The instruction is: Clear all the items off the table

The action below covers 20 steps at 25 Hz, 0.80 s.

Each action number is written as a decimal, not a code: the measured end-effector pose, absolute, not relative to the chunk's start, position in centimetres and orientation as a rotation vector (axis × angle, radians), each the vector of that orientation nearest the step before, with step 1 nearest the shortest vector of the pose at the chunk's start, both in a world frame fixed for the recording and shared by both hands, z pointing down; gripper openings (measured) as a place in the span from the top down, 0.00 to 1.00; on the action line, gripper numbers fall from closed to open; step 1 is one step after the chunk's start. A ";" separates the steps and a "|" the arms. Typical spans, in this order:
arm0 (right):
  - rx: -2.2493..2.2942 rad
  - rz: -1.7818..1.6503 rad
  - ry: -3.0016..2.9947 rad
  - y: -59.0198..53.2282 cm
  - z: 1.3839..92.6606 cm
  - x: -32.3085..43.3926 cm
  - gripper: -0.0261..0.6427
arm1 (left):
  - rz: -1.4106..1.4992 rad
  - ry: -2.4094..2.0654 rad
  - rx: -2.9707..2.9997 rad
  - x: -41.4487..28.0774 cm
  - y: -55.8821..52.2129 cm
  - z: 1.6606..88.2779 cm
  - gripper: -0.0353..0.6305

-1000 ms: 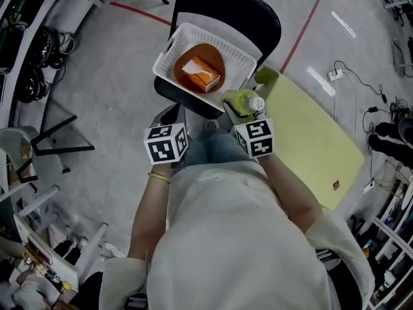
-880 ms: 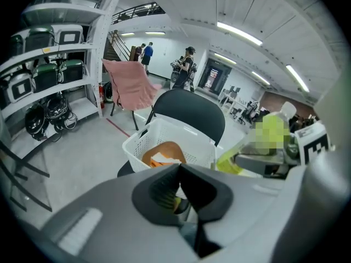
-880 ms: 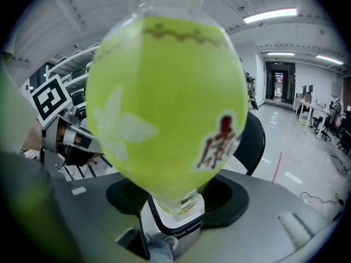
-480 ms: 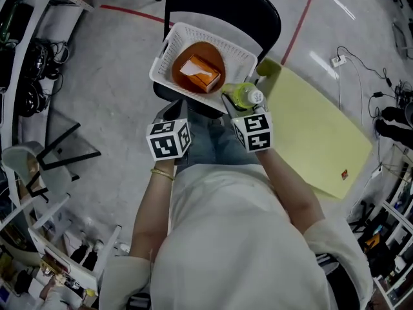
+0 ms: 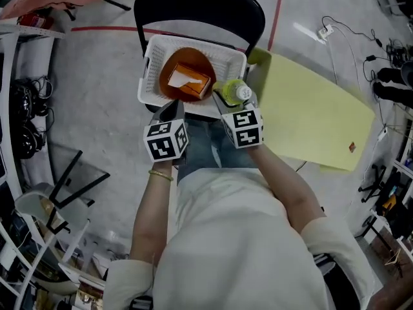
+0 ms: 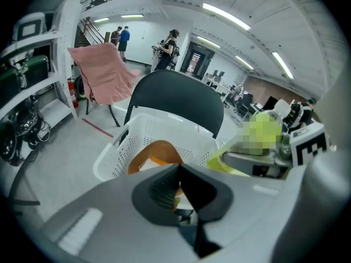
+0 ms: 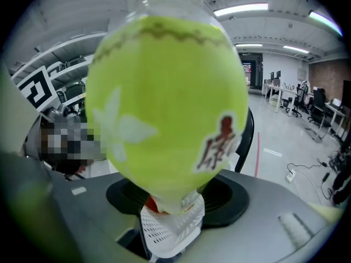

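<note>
A green drink bottle [image 5: 233, 92] with a white cap hangs at the near right rim of a white basket [image 5: 226, 53], and my right gripper [image 5: 226, 101] is shut on it. Seen from the right gripper, the bottle [image 7: 170, 108] fills the picture between the jaws of that gripper [image 7: 175, 197], with the basket [image 7: 171, 228] below it. The basket stands on a black chair [image 5: 200, 5] and holds an orange bowl [image 5: 184, 75] with an orange and white box [image 5: 188, 81] in it. My left gripper [image 5: 171, 111] is shut and empty at the basket's near edge, its jaws [image 6: 180, 188] closed before the bowl [image 6: 156, 151].
A yellow-green table [image 5: 310, 118] lies to the right of the chair, with a small red item [image 5: 352, 147] near its far right edge. Shelving and cables line the left side of the room. Cables and a power strip [image 5: 326, 30] lie on the floor at upper right.
Both grippers have moved forward and down toward the basket. The bottle has come from beside the basket's corner to its near right rim.
</note>
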State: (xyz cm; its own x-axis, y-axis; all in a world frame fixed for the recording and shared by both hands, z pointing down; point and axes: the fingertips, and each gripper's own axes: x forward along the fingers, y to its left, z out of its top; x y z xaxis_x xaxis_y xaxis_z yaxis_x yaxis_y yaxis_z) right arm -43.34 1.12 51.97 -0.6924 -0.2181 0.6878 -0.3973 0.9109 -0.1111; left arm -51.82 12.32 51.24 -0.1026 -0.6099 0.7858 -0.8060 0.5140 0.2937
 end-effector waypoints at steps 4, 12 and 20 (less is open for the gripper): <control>0.503 0.346 -2.326 -0.2 53.4 -44.3 0.57 | 0.286 -1.762 1.217 -53.0 10.5 52.3 0.93; 0.627 0.403 -2.261 -2.3 56.3 -45.7 0.57 | 0.331 -1.701 1.261 -55.1 8.0 54.0 0.93; 0.776 0.482 -2.217 -4.5 58.4 -47.3 0.57 | 0.353 -1.645 1.299 -56.5 6.0 55.9 0.93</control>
State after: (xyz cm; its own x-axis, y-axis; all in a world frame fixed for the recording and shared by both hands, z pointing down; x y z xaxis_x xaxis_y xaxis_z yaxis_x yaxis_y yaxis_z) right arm -47.34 -4.45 58.38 -0.5542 -0.3831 0.7390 -0.6553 0.7482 -0.1036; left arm -56.46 6.02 55.85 0.0431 -0.5811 0.8127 -0.8635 0.3875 0.3229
